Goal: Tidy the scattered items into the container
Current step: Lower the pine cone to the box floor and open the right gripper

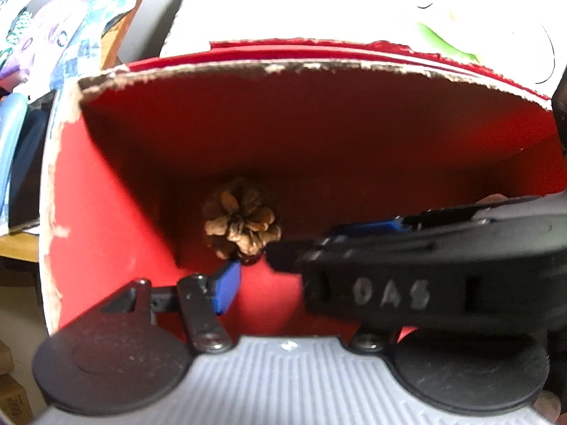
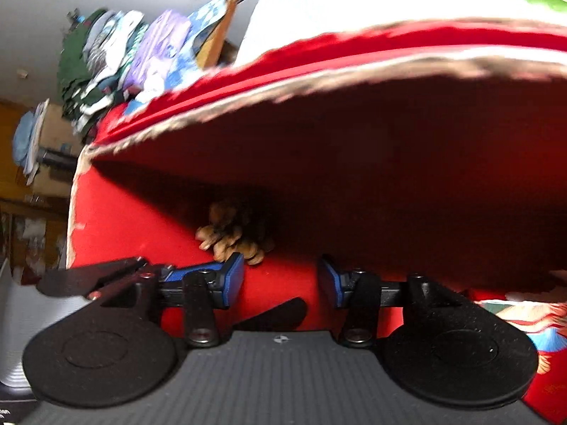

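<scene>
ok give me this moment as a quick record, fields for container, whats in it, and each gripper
container: red box, open top, worn rim
contents: one pine cone on the floor near the far-left corner
left gripper: inside the box, nothing held
right gripper: jaws apart, empty, just short of the pine cone
background: stacked colourful items beyond the box

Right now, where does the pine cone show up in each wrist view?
Left wrist view: pine cone lies left of centre, deep in the red box, in its corner.
Right wrist view: pine cone left of centre, in shadow, same corner.
Shared landmark: the box's frayed rim across the top.
</scene>
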